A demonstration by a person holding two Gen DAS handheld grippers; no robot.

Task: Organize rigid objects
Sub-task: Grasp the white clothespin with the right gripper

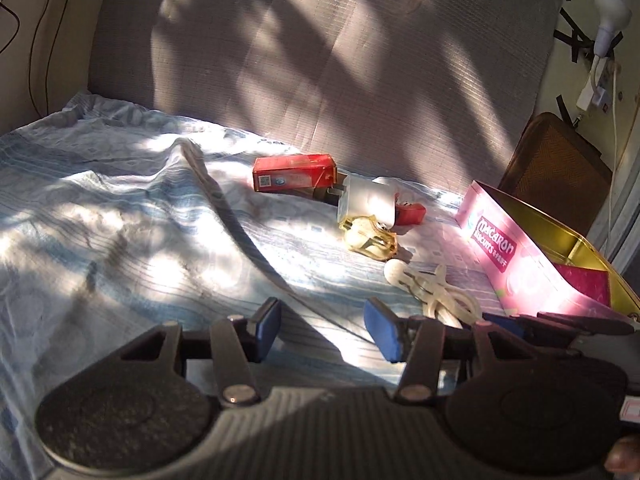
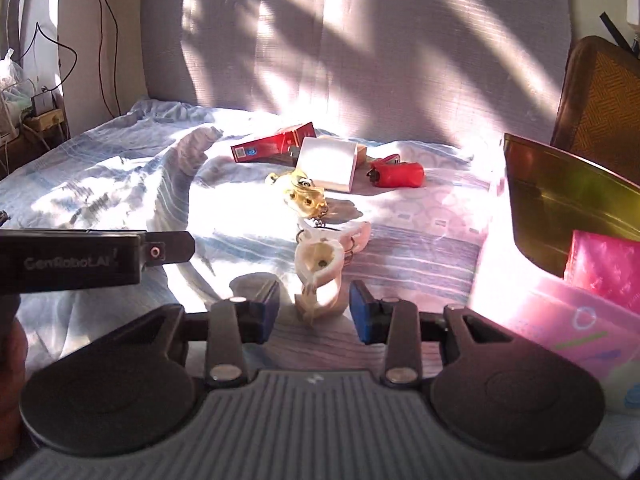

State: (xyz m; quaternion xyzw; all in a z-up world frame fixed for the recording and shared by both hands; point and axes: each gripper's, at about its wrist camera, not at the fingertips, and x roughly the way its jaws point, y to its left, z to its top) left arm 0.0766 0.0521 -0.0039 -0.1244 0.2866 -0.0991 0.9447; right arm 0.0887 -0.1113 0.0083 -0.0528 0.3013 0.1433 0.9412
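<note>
Left gripper (image 1: 322, 330) & right gripper (image 2: 314, 306): black w/ blue pads, silver rivets, ribbed grey base.

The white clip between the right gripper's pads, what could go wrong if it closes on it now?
1. The white clip is an irregular, hollow shape, so the right gripper may pinch it off-centre and squirt it out.
2. It lies on a soft, wrinkled sheet, so the pads could snag fabric.
3. A chain seems to join it to the yellow clip, which might drag along.
</note>
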